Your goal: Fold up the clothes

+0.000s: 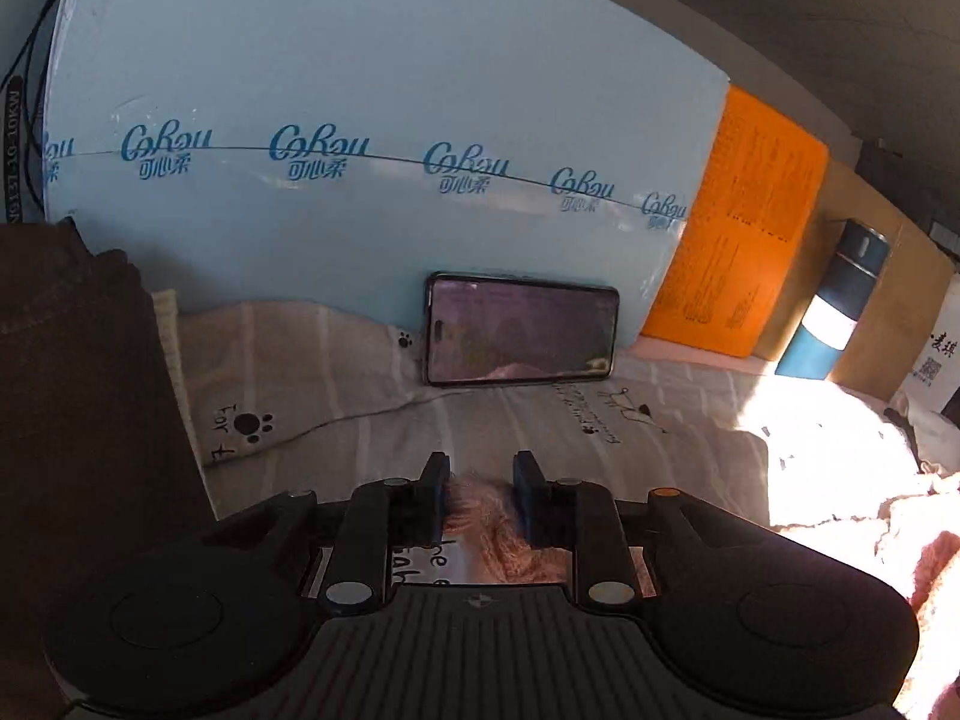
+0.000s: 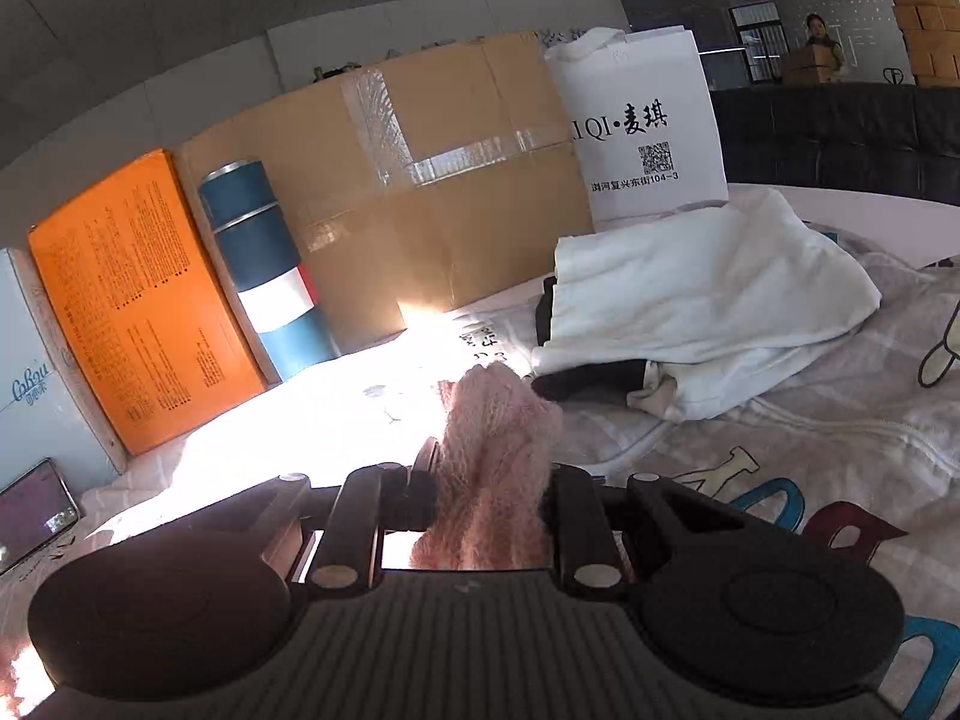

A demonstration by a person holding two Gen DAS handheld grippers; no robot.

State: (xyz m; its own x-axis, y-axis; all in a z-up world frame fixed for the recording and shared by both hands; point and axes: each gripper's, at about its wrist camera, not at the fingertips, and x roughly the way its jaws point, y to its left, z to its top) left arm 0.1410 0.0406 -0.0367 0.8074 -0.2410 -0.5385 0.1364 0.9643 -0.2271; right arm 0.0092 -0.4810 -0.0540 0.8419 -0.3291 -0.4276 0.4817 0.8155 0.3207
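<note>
Fuzzy pink knit (image 2: 498,456), matt brown cardboard box (image 2: 420,180), glossy phone screen (image 1: 521,329)

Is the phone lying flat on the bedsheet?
No, the phone stands on its long edge, propped against the light blue box behind it.

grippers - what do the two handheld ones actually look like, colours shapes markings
Both look alike: a black body with a ribbed grey-black plate at the base, a round black disc on each side, black linkage arms with pale round pivot caps. The left gripper has blue finger pads; the right gripper shows dark fingers. No cables or sleeves are visible.
</note>
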